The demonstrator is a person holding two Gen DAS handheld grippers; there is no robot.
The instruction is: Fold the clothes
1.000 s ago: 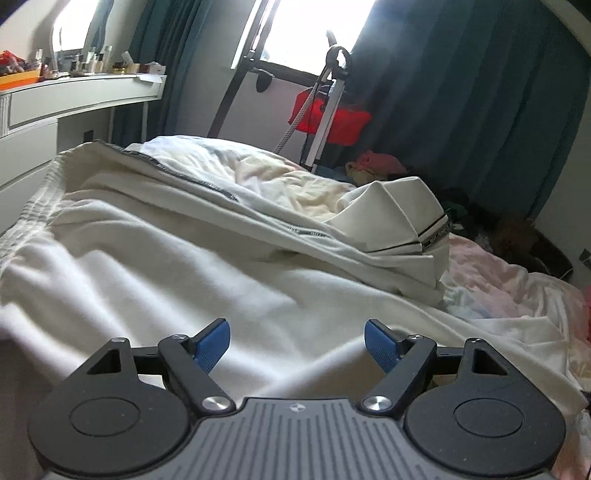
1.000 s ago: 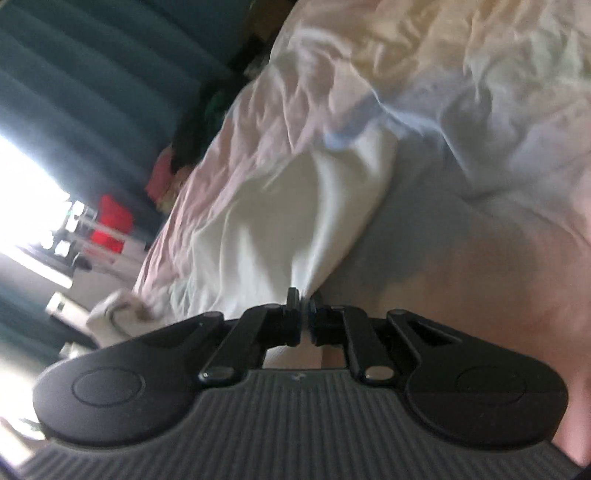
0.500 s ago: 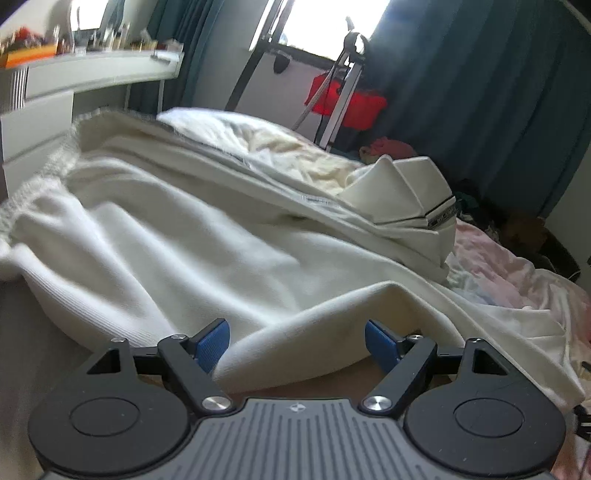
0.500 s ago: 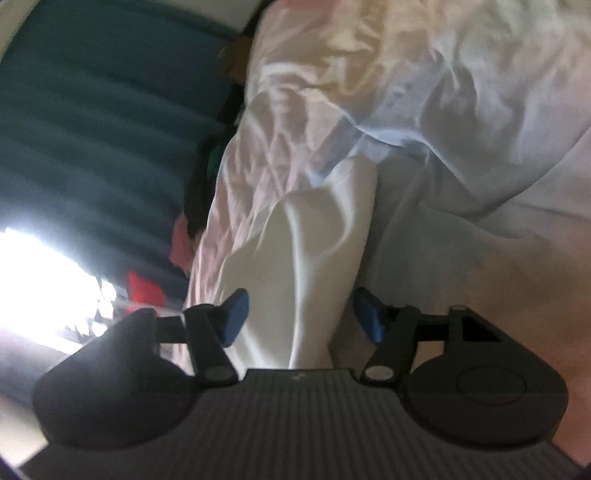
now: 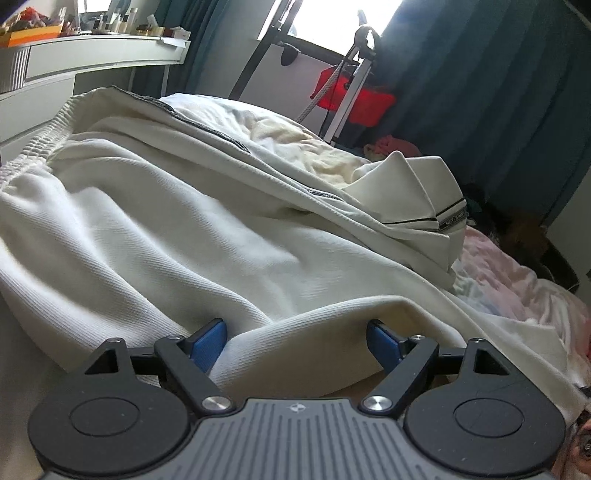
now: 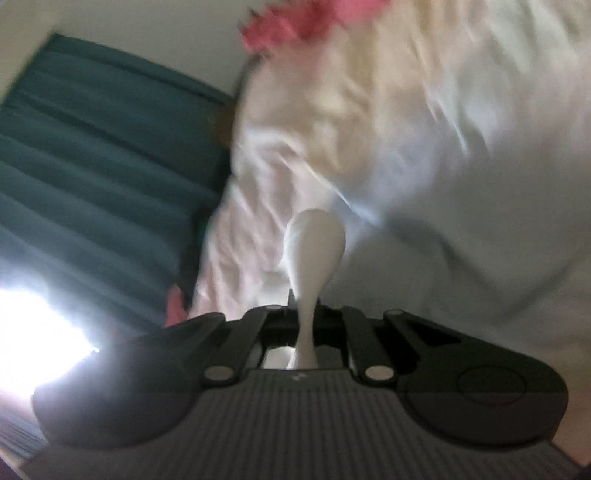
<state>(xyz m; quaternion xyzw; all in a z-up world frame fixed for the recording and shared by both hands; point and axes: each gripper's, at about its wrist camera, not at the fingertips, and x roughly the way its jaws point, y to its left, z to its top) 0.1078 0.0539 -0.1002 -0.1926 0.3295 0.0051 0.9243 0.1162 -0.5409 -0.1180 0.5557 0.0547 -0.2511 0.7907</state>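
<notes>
left gripper (image 5: 295, 341): wide, astride raised fold of white garment (image 5: 177, 236), not clamped | right gripper (image 6: 306, 314): just closed, pinching garment edge | garment runs away from left gripper across bed (image 5: 517, 280)

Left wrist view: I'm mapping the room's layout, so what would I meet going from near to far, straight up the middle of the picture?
Left tongs → raised fold of the cream garment → its dark-trimmed edge → rumpled bedding → bright window.
</notes>
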